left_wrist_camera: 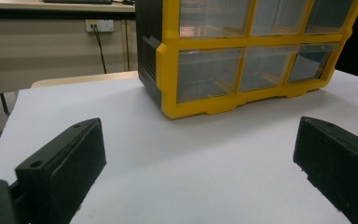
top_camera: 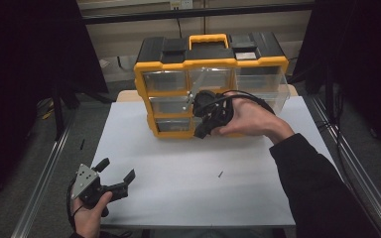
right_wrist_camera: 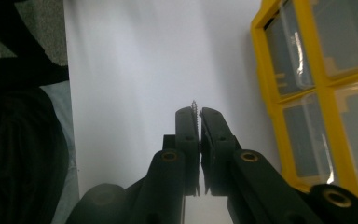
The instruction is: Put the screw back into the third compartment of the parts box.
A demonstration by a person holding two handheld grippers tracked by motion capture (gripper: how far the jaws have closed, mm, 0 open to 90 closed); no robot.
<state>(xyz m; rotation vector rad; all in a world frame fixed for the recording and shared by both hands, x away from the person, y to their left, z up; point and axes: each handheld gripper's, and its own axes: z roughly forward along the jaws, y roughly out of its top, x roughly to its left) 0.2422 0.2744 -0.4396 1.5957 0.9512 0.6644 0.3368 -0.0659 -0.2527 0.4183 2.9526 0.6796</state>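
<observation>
Screw (right_wrist_camera: pixel 195 116) is pinched between the right gripper (right_wrist_camera: pixel 196 122) fingers, its tip poking just past them, right beside the yellow drawer organizer (top_camera: pixel 211 84) on the white worktop (top_camera: pixel 178 173). Left gripper (top_camera: pixel 115 172) fingers are spread wide with nothing between them, well back. My guess: line up on an open drawer before letting go; a second screw (top_camera: pixel 220 174) lies loose nearby.

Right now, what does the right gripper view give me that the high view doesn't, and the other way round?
Right gripper view alone: a thin screw pinched between the right tool's jaws. High view alone: the left tool open near the sheet's front-left corner, a small dark screw lying loose, and the organizer's handle. Both: the yellow drawer organizer and white sheet.
</observation>
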